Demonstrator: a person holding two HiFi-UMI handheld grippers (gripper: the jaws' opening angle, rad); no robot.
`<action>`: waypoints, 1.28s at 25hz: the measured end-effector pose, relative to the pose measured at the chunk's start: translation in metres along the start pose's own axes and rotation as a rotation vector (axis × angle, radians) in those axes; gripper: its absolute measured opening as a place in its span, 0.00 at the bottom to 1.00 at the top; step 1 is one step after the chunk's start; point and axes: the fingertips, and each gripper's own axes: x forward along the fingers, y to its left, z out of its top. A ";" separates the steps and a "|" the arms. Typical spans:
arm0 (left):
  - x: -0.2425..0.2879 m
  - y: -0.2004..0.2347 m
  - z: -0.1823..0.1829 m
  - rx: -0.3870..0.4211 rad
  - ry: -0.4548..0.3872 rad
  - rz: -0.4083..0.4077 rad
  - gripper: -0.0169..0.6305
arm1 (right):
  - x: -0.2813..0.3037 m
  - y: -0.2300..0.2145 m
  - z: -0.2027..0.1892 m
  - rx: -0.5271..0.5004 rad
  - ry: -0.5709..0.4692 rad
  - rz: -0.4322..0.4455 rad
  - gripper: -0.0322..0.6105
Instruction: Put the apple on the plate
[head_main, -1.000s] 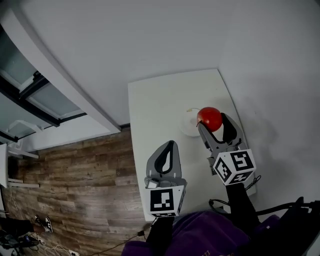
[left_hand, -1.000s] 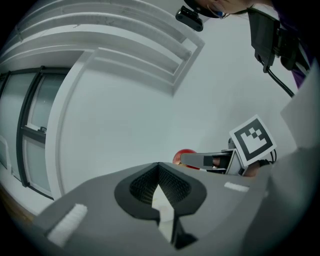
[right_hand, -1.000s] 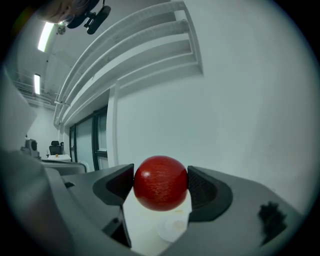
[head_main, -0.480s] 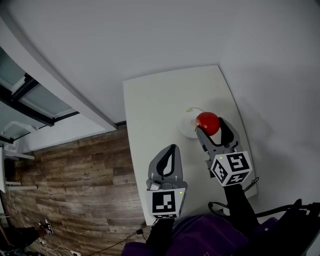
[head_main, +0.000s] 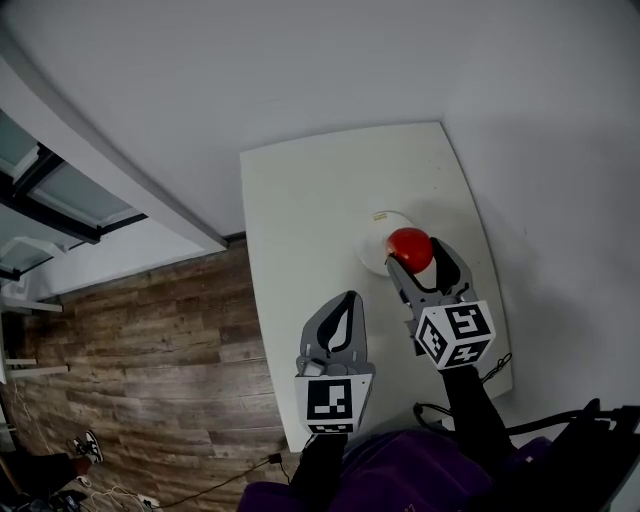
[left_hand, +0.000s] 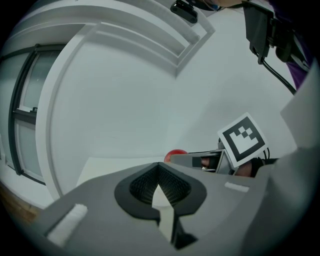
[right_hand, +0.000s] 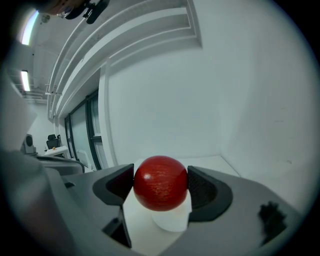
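A white desk (head_main: 300, 260) stands in a corner of plain white walls (head_main: 300, 70) on a wood-plank floor (head_main: 150, 340); dark-framed windows (head_main: 60, 190) line the room's left side

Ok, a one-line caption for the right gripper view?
Right hand-held gripper holding a red apple just over a white plate.

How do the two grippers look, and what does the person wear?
Both the left gripper and the right gripper are grey, with black ribbed pads and a white cube of black square markers. A black cable hangs near the right one. The person wears purple clothing.
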 end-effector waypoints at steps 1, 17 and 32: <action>0.001 0.001 -0.002 -0.004 0.003 -0.001 0.04 | 0.002 0.001 -0.002 0.001 0.006 0.001 0.57; 0.014 0.010 -0.027 -0.041 0.054 -0.027 0.04 | 0.030 -0.003 -0.043 -0.001 0.115 -0.004 0.57; 0.021 0.009 -0.040 -0.033 0.092 -0.036 0.04 | 0.047 -0.013 -0.084 -0.006 0.209 -0.012 0.57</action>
